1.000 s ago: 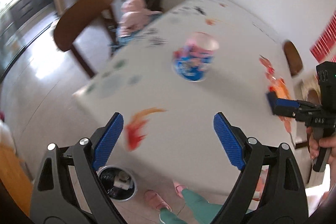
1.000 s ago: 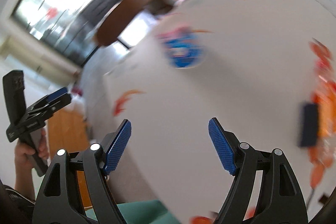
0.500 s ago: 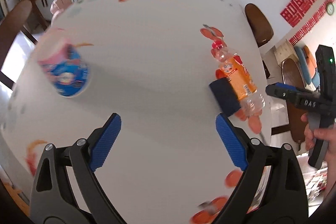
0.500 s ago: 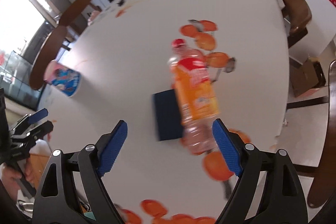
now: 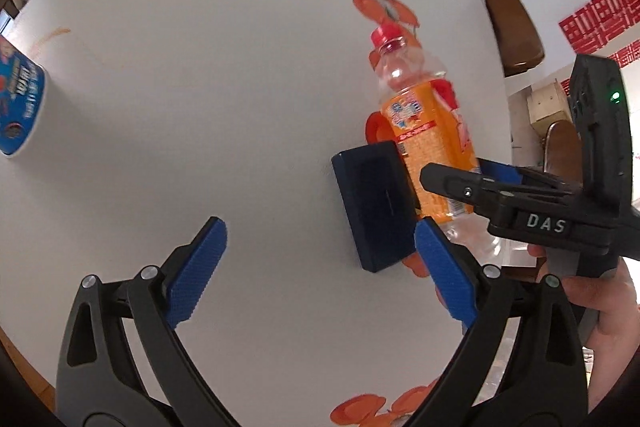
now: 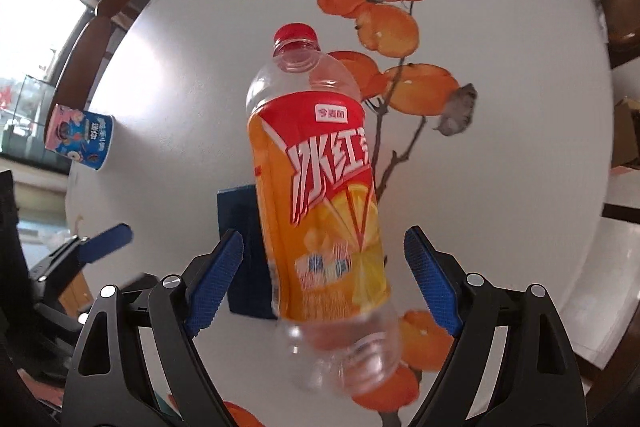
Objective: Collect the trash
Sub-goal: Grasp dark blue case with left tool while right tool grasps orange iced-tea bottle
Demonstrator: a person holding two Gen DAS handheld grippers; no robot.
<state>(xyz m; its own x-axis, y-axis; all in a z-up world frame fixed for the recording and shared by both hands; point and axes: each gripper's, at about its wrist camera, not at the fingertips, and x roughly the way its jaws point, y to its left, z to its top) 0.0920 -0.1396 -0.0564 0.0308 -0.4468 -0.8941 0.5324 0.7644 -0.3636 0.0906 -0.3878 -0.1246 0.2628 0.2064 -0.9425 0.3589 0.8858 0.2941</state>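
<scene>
An empty plastic bottle [image 6: 320, 195] with an orange label and red cap lies on the white table [image 6: 168, 99], next to a dark blue box [image 6: 244, 259]. My right gripper [image 6: 324, 279] is open, its blue pads on either side of the bottle's lower half, not touching it. The bottle [image 5: 424, 131] and the box [image 5: 376, 203] also show in the left wrist view. My left gripper [image 5: 320, 267] is open and empty over bare table, left of the box. A pink and blue paper cup [image 6: 80, 137] lies at the table's far left edge.
The tablecloth carries an orange fruit print [image 6: 384, 27]. Wooden chairs [image 6: 104, 39] stand at the table's far left, and another chair [image 5: 514, 27] on the right. The right gripper's body [image 5: 560, 211] shows in the left wrist view, held by a hand.
Both grippers have moved closer to the bottle and box. The bottle now lies between the right gripper's open pads. The cup has slid out to the left edge of both views.
</scene>
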